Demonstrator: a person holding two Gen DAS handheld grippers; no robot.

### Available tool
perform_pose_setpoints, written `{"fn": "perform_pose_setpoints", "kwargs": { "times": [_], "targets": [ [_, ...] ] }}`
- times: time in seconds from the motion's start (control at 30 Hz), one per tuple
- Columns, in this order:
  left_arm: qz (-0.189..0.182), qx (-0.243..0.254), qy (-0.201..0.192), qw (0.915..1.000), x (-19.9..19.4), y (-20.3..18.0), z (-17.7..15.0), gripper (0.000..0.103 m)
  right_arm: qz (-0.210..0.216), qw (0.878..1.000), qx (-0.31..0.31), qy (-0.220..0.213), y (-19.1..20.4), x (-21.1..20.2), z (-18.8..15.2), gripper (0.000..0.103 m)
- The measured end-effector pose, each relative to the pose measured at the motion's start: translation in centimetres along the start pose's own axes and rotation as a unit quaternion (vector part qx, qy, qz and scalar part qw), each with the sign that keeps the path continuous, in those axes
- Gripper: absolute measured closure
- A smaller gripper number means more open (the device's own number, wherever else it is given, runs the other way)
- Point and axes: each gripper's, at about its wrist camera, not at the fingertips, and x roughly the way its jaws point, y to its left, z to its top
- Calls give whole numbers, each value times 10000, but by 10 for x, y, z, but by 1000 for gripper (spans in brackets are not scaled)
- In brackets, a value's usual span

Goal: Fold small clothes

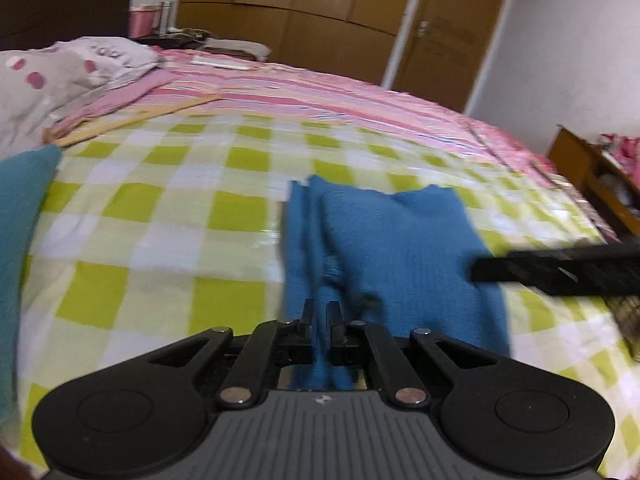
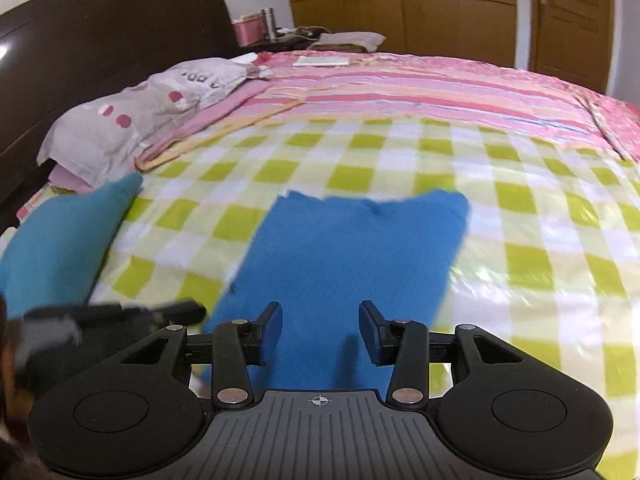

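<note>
My left gripper [image 1: 320,316] pinches the blue cloth's [image 1: 384,248] near edge at lower centre, ready to lift and fold it — my right gripper [image 2: 320,330] hovers spread above it, unloaded.

One blue cloth [image 2: 344,256], one teal cushion [image 2: 60,240], one pillow [image 2: 132,120], two grippers: left gripper [image 1: 320,312], right gripper [image 2: 320,320].

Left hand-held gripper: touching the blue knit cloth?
Touching. Left wrist view shows the left hand-held gripper shut on a bunched fold of the blue knit cloth.
</note>
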Motion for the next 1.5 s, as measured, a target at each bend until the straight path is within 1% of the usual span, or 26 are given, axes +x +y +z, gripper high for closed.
{"fn": "perform_pose_setpoints", "kwargs": {
  "times": [0.1,0.17,0.23,0.27,0.3,0.4,0.53,0.6,0.63,0.67,0.7,0.73,0.77,0.9,0.97,1.0,1.07,1.1,1.13,1.2,1.27,1.33,1.4,1.43,1.47,1.5],
  "targets": [
    [-263,73,64,9996,-2,-2,-1,90,37,9999,-120,24,12,18,18,59],
    [-387,156,38,9991,-4,-3,-1,89,118,9998,-116,134,17,33,29,53],
    [-574,154,79,9982,-4,-1,-2,86,161,9994,-118,291,22,51,37,50],
    [-626,143,113,9979,-2,-1,-2,81,172,9991,-119,364,24,59,40,49],
    [-636,161,150,9977,1,-3,-3,78,164,9989,-114,427,27,66,41,49],
    [-611,369,341,9969,13,-7,-9,78,-28,9980,-321,546,38,86,45,45],
    [-536,630,325,9960,16,-8,-11,70,-331,9939,-791,687,52,106,40,43],
    [-444,620,304,9966,18,-7,-11,69,-480,9921,-963,641,55,113,36,45],
    [-369,624,302,9969,20,-7,-11,70,-503,9921,-971,616,56,115,35,53],
    [-305,605,324,9972,21,-6,-11,74,-516,9920,-990,589,56,115,36,66],
    [-304,581,345,9973,20,-5,-10,84,-515,9921,-998,566,56,113,37,72],
    [-325,540,364,9973,19,-3,-9,85,-450,9927,-968,567,56,111,39,84],
    [-313,512,314,9977,15,-2,-8,85,-367,9935,-926,560,56,107,43,87],
    [-206,450,106,9987,0,3,-2,87,-128,9966,-744,333,57,92,57,88],
    [-168,420,136,9989,0,7,-2,87,-22,9976,-640,245,61,92,60,88],
    [-110,422,195,9989,3,8,-3,87,8,9980,-563,303,62,99,59,88],
    [-62,323,472,9983,15,13,-8,86,102,9973,-427,595,61,121,51,87],
    [-67,239,553,9982,19,16,-10,85,148,9973,-400,591,61,126,47,86],
    [-92,170,559,9983,20,19,-10,85,216,9975,-408,540,62,128,44,82],
    [-137,78,552,9984,18,22,-8,85,301,9978,-320,505,62,122,45,78],
    [-198,26,522,9984,16,24,-8,85,459,9979,-181,416,56,110,49,74],
    [-242,17,481,9985,12,24,-9,85,477,9986,-113,219,47,90,51,71],
    [-276,14,418,9987,7,24,-8,85,546,9985,-36,-23,33,64,49,61],
    [-295,9,366,9989,4,24,-7,85,547,9984,0,-124,25,52,47,53],
    [-322,9,291,9991,-1,23,-6,85,544,9983,47,-227,15,38,41,49],
    [-333,13,203,9992,1,19,-6,85,521,9982,82,-293,6,27,35,49]
  ]
}}
